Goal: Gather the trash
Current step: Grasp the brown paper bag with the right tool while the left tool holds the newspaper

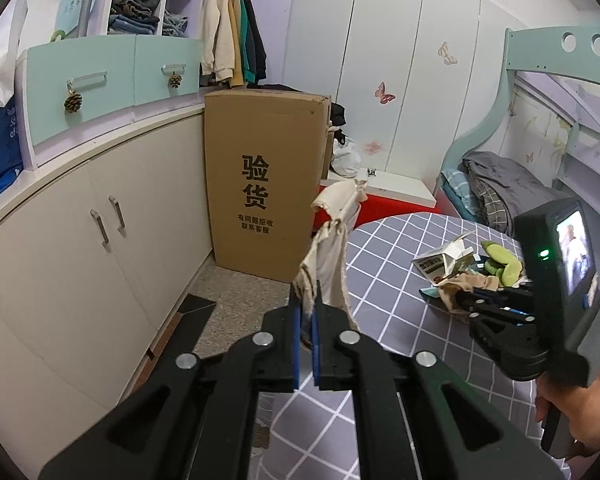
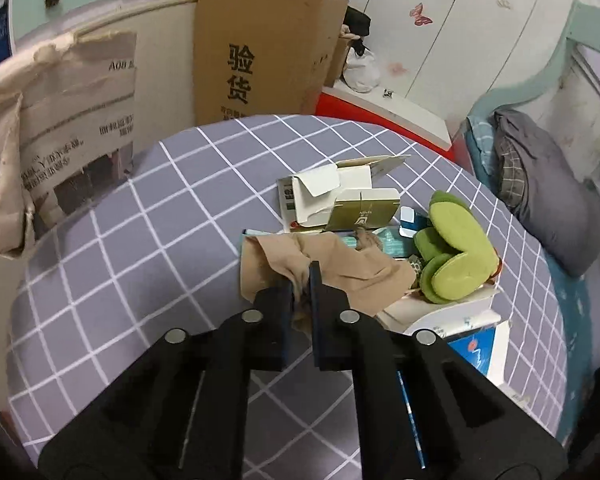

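My left gripper (image 1: pixel 308 298) is shut on the edge of a cream newspaper bag (image 1: pixel 332 248), which stands up from its jaws; in the right wrist view the same newspaper bag (image 2: pixel 60 132) hangs at the left above the table. My right gripper (image 2: pixel 302 276) is shut on a tan stocking-like cloth (image 2: pixel 352 268) lying on the grey checked tablecloth (image 2: pixel 160 240). In the left wrist view the right gripper (image 1: pixel 466 300) sits low at the trash pile. Beside the cloth lie torn white cartons (image 2: pixel 324 192), a gold box (image 2: pixel 364 212), green heart-shaped pads (image 2: pixel 456 248) and a blue-white box (image 2: pixel 472 344).
A tall cardboard box (image 1: pixel 264 184) stands on the floor behind the table, against cream cabinets (image 1: pixel 100 232). A bunk bed with grey bedding (image 1: pixel 500 188) is at the right. A white board (image 1: pixel 396 188) lies on something red beyond the table. A hand (image 1: pixel 580 408) holds the right gripper.
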### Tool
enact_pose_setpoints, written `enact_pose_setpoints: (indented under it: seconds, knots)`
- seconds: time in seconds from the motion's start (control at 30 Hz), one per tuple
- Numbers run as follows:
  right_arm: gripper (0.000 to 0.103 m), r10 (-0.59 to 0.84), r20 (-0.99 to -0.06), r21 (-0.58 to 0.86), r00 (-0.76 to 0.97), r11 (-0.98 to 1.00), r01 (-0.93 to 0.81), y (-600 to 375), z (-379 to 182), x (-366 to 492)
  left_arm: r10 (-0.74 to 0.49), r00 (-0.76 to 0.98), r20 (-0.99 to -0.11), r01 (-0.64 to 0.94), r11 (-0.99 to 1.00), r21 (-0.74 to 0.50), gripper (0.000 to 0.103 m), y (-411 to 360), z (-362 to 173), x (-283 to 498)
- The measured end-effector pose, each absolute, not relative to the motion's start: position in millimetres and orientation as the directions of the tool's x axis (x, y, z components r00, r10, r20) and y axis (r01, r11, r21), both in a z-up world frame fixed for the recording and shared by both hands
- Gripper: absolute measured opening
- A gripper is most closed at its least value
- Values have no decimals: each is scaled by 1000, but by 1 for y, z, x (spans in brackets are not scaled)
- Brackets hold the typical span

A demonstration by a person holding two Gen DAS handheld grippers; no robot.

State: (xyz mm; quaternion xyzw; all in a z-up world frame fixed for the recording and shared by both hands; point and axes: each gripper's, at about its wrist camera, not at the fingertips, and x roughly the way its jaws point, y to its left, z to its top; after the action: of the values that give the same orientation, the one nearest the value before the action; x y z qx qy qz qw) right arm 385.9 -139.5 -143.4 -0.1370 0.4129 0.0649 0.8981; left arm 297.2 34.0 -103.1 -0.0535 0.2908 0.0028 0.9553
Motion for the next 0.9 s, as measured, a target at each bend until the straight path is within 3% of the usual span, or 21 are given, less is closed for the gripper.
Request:
enact_pose_setpoints:
  seconds: [0.4, 0.9]
  knots:
    - [5, 229, -664, 24, 712, 958, -286, -112, -64, 327, -15, 845, -534, -84, 983, -160, 4, 82, -91, 270]
    - [5, 293, -632, 10, 717, 928, -371, -39, -49, 293, -11, 824, -567, -141, 965, -223, 4, 137, -107, 241]
